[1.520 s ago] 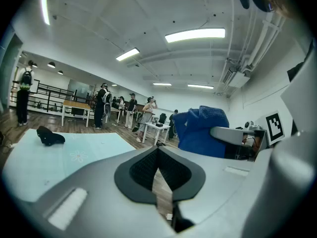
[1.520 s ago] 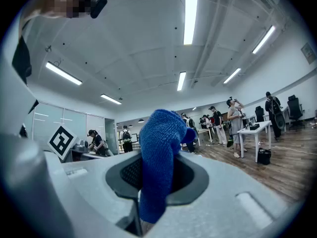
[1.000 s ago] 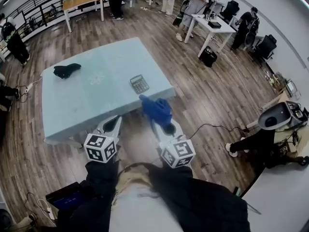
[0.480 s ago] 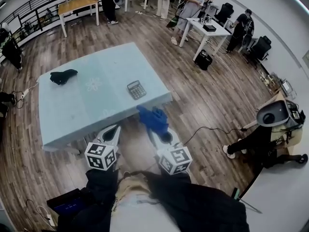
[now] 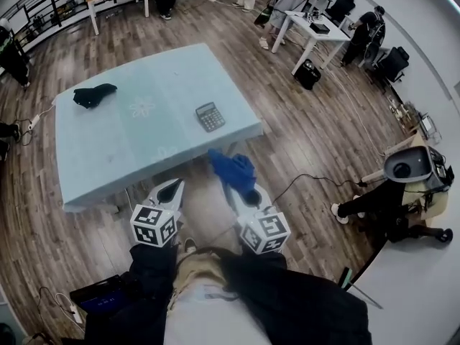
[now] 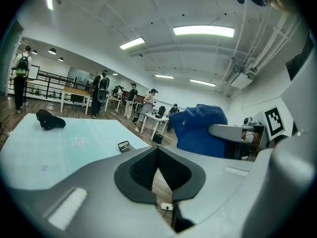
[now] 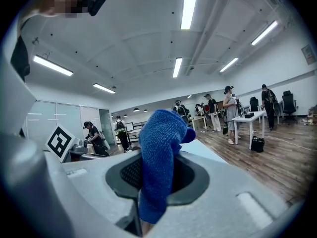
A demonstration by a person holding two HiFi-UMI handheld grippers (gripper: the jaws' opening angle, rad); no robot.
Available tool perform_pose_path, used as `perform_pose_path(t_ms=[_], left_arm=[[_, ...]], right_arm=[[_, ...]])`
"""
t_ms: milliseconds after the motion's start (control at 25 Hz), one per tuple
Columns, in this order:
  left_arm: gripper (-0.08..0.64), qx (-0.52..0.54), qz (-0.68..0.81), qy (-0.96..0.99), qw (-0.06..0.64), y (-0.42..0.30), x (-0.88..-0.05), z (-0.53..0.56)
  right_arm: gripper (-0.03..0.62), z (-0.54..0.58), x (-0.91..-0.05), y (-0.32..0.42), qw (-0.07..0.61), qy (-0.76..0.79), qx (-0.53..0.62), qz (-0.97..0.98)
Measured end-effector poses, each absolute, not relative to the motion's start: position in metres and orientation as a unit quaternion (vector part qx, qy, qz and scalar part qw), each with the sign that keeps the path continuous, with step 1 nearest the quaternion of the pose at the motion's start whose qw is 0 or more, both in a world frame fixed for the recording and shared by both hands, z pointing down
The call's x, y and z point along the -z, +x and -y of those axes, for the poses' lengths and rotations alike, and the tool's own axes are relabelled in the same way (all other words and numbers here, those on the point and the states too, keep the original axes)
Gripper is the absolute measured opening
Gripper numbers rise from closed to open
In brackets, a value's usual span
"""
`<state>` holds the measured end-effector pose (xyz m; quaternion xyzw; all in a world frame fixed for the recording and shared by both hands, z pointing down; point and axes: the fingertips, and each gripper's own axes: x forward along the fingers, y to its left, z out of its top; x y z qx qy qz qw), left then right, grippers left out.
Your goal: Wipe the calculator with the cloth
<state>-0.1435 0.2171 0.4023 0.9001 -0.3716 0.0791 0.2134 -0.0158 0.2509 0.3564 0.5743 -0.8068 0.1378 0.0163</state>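
A dark calculator [image 5: 210, 116] lies near the right edge of the pale blue table [image 5: 122, 149]; it shows small in the left gripper view too [image 6: 126, 146]. My right gripper [image 5: 231, 175] is shut on a blue cloth [image 5: 233, 167], held in the air just off the table's near right corner. The cloth [image 7: 158, 157] hangs pinched between the jaws. My left gripper [image 5: 168, 190] is shut with nothing in it, below the table's near edge. From the left gripper view the blue cloth [image 6: 198, 130] shows at the right.
A black cloth [image 5: 92, 94] lies at the table's far left [image 6: 48, 120]. Wooden floor surrounds the table. Several people stand at white tables [image 5: 314, 34] at the back. A cable [image 5: 309, 189] runs on the floor to my right.
The view has shifted a little; the table and calculator sit slightly nearer and to the right. Both grippers keep their pose, the right one still holding the cloth.
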Motion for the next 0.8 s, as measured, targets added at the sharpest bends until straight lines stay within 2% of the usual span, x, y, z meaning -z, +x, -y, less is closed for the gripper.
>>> perform_pose_path(t_ms=[400, 800], left_arm=[[-0.003, -0.101, 0.348, 0.9, 0.241, -0.147, -0.432, -0.203], [-0.003, -0.095, 0.392, 0.886, 0.228, -0.146, -0.422, -0.132]], right_arm=[[0.089, -0.237, -0.382, -0.017, 0.034, 0.588, -0.171, 0.79], [0.089, -0.15, -0.375, -0.014, 0.015, 0.547, -0.16, 0.822]])
